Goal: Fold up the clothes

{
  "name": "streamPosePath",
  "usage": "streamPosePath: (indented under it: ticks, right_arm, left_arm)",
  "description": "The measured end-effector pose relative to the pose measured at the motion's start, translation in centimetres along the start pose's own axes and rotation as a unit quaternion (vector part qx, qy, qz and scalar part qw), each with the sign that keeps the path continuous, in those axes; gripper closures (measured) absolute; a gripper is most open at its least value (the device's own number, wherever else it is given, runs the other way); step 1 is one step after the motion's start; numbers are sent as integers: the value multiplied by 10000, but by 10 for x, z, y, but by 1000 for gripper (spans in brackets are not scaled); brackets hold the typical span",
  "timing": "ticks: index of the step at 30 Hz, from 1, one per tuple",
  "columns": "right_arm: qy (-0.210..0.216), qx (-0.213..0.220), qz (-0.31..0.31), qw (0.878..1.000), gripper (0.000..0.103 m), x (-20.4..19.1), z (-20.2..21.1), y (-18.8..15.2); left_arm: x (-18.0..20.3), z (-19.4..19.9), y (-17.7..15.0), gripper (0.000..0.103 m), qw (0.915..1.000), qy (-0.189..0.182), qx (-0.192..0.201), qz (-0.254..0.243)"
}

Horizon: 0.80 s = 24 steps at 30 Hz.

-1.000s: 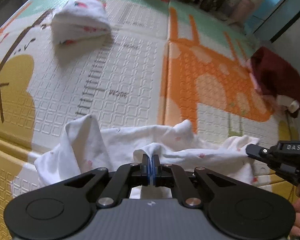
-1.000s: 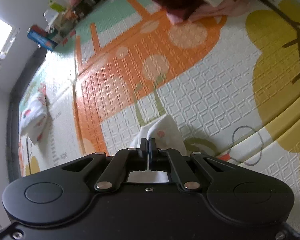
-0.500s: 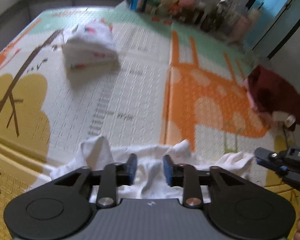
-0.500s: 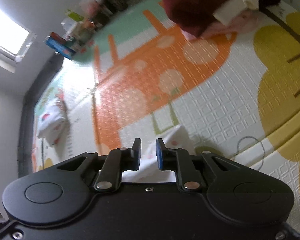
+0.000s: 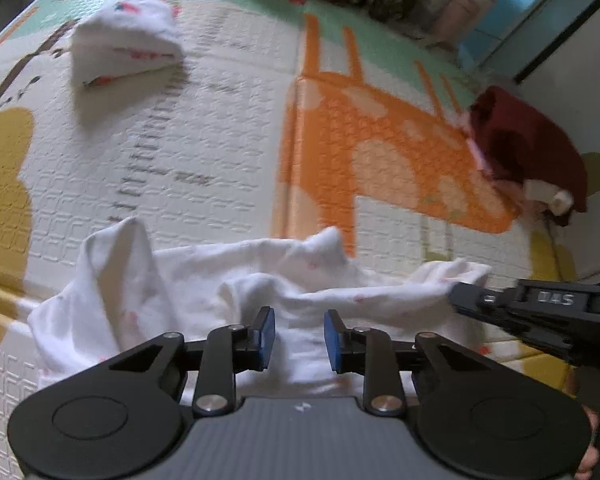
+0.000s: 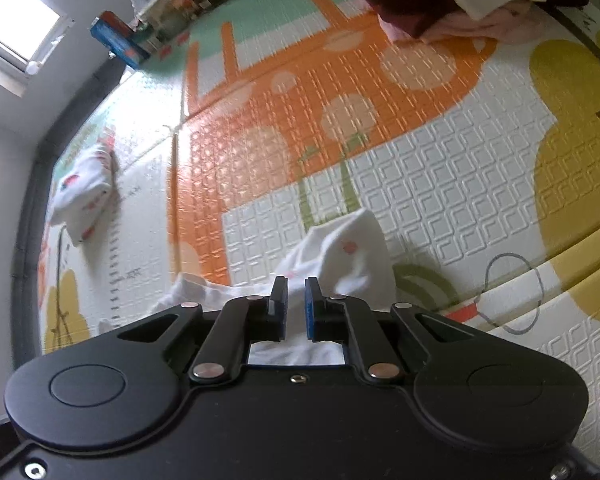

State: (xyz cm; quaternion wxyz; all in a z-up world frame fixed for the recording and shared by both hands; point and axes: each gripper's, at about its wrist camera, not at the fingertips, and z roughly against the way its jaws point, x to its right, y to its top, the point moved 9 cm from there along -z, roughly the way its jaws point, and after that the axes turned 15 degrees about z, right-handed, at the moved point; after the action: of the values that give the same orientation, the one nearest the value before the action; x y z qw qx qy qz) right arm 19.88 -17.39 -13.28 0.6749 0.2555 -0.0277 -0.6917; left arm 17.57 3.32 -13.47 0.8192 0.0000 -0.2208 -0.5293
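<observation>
White garment (image 5: 284, 280) lies crumpled on play mat (image 5: 220, 128), near edge. Left gripper (image 5: 299, 338) above it, fingers wide apart, empty. Right gripper (image 6: 296, 308) at garment's right end, fingers slightly parted, holding nothing. Folded white garment (image 5: 124, 40) far left; dark red pile (image 5: 528, 148) far right.

Window (image 6: 18, 32) glare upper left; soft motion blur, fisheye-bent edges

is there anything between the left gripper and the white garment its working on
Nothing visible. The left hand-held gripper is open directly over the rumpled white garment. The folded white pile and dark red clothes lie well beyond it.
</observation>
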Motion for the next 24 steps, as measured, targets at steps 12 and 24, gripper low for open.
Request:
streamPosePath:
  ticks: [12,24]
  right_arm:
    - [-384,166,-265,9988,95,33,-4,7]
    - [199,315,195,9991,95,-8,38,0]
  left_arm:
    - [-40,0,18,76,9978,307,184,553]
    - [12,29,-2,76,9984,-562,57,71]
